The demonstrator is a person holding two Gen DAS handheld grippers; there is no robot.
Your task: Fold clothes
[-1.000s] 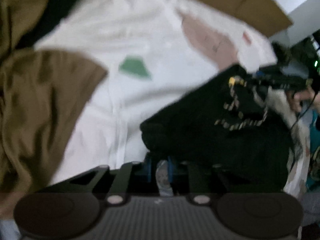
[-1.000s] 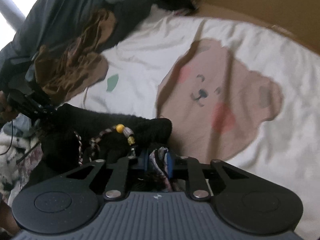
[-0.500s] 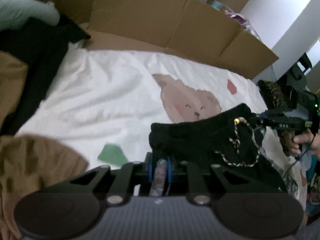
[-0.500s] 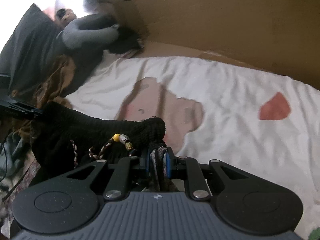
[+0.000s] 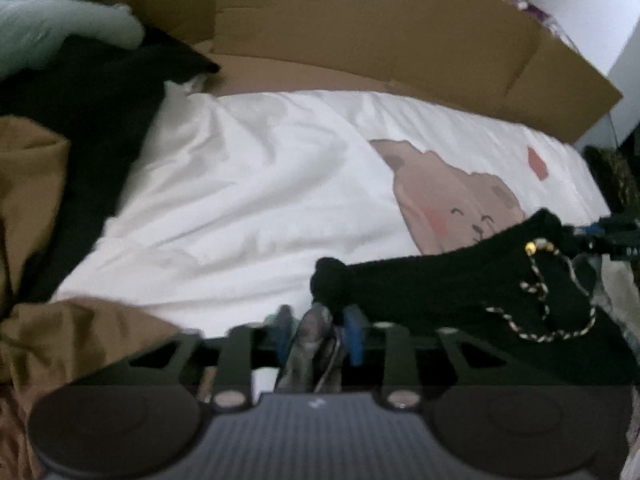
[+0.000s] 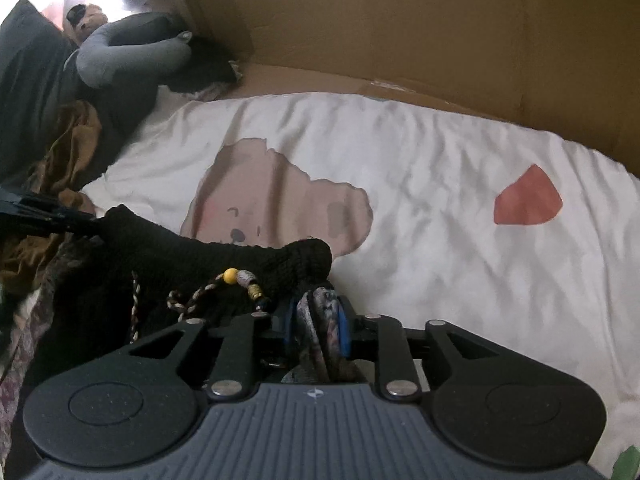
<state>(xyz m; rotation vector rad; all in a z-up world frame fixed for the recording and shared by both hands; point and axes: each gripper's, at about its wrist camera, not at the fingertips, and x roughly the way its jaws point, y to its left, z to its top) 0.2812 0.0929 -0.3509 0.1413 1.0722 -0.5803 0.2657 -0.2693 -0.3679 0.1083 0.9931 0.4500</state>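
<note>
Black knit garment (image 6: 168, 264) hung stretched between left gripper (image 5: 320, 332) and right gripper (image 6: 318, 320) over bear-print sheet (image 6: 440, 184). Both sets of fingers just loosened, cloth between them. Soft, light, droopy; best held by waistband corners.

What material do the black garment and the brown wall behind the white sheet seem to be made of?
Black garment: seemingly a chunky knit, matte, with a fuzzy looped surface. Brown wall: corrugated cardboard, matte, showing creases and cut flap edges.
</note>
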